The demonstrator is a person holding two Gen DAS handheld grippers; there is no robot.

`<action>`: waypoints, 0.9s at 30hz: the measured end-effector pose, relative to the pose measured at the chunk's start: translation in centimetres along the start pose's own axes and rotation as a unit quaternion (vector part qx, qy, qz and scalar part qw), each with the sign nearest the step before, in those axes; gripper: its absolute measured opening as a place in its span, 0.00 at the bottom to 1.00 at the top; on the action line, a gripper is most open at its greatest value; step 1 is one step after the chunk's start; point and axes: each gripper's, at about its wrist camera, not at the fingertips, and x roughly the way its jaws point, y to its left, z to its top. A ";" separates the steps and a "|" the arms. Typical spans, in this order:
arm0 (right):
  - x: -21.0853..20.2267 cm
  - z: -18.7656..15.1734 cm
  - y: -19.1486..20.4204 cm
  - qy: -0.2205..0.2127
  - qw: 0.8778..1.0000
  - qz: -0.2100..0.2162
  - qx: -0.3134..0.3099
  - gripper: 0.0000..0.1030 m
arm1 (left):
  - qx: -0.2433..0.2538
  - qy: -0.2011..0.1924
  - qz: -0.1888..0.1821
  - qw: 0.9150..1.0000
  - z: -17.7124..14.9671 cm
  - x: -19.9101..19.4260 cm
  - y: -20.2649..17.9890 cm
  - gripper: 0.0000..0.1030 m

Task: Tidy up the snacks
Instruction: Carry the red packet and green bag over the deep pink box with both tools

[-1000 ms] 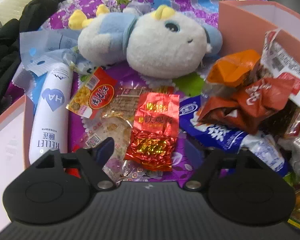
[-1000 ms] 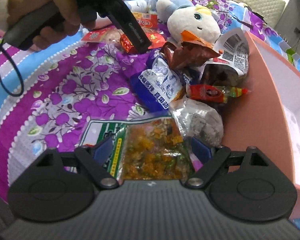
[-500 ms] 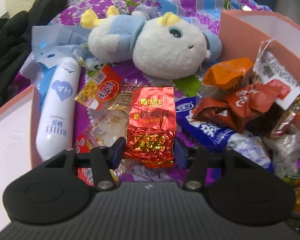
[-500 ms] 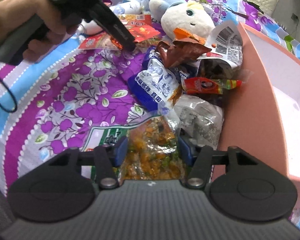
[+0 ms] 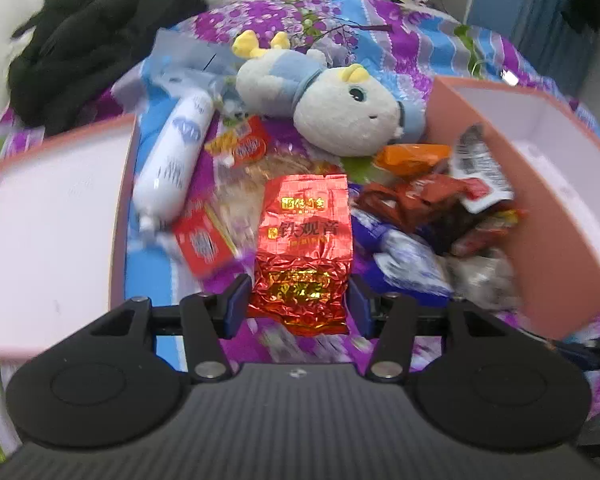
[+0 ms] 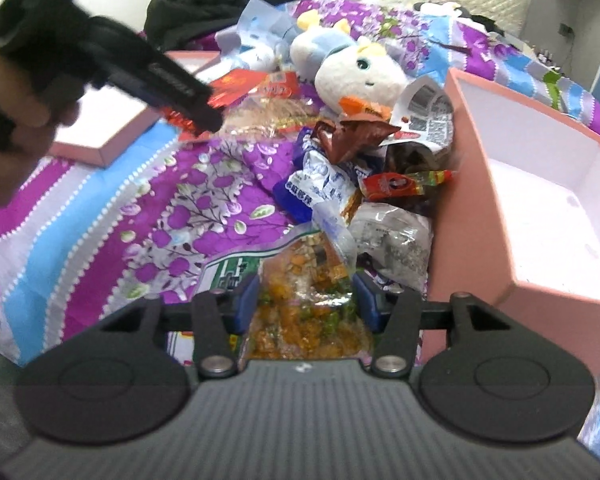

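Note:
My left gripper (image 5: 298, 306) is shut on a red foil tea packet (image 5: 302, 248) and holds it lifted above the bedspread; the packet also shows in the right wrist view (image 6: 232, 90) in the left gripper (image 6: 204, 110). My right gripper (image 6: 306, 300) is shut on a clear bag of orange and green snack mix (image 6: 304, 312), lifted slightly. A pile of snack packs (image 5: 432, 216) lies against the pink box (image 5: 540, 208); the pile also shows in the right wrist view (image 6: 364, 176).
A plush toy (image 5: 340, 108) lies behind the snacks. A white bottle (image 5: 176, 168) and small red packets (image 5: 204, 240) lie to the left, beside a pink box lid (image 5: 52, 216). Black clothes (image 5: 92, 48) are piled at the back left. The pink box (image 6: 532, 208) stands at the right.
Both grippers closed on their packets and lifted them. The left gripper rose and pulled back with the red tea packet; the right gripper lifted the snack mix bag.

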 end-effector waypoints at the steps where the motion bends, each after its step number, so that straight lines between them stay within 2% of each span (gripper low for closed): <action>1: -0.5 -0.1 0.0 -0.004 1.000 0.000 0.002 0.52 | -0.003 -0.002 -0.002 1.000 -0.6 -0.9 -0.4 0.56; 4: -2.1 -0.4 0.0 -0.013 1.000 -0.001 0.010 0.52 | -0.024 -0.010 0.002 1.000 -2.5 -3.8 -1.7 0.56; 12: -6.3 -1.5 -0.6 -0.038 0.999 -0.015 0.035 0.52 | -0.032 -0.032 -0.002 0.999 -6.3 -10.1 -4.0 0.56; 21: -10.7 -1.9 -1.4 -0.070 0.995 -0.018 0.072 0.52 | -0.073 -0.051 -0.017 0.996 -8.1 -15.7 -4.3 0.56; 27: -13.0 -1.6 -1.8 -0.091 0.992 -0.024 0.086 0.52 | -0.074 -0.065 -0.018 0.995 -8.9 -18.2 -5.0 0.56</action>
